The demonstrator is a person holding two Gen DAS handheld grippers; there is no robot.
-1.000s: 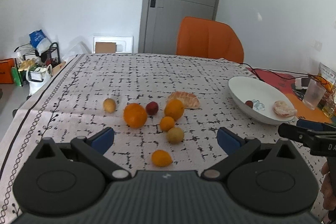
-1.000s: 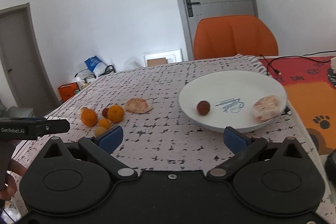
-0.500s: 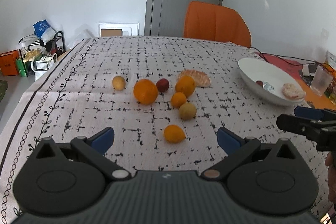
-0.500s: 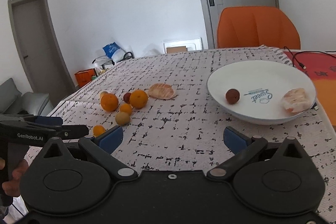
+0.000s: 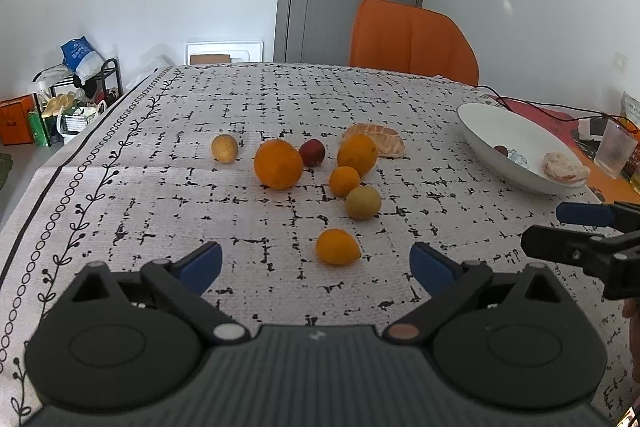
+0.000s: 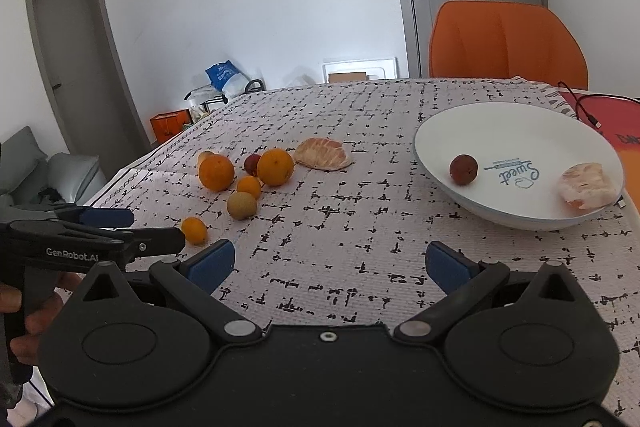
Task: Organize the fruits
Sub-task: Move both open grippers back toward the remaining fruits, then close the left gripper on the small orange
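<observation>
Fruit lies loose on the tabletop (image 5: 120, 187): a small orange (image 5: 337, 247) just ahead of the left gripper (image 5: 316, 265), whose spread jaws are closing on nothing. Beyond it sit a large orange (image 5: 278, 165) and a peeled half (image 5: 380, 143). The right gripper (image 6: 327, 265) is spread wide, empty. The white bowl (image 6: 516, 123) holds a dark red fruit (image 6: 463, 169) and a peeled piece (image 6: 588, 185).

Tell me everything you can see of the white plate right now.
The white plate is a shallow, glossy, ceramic-looking dish, upright on the patterned tablecloth at the table's right side. Blue "Sweet" lettering marks its centre. Inside lie a small dark red fruit and a peeled citrus piece, apart. No gripper touches it.
</observation>
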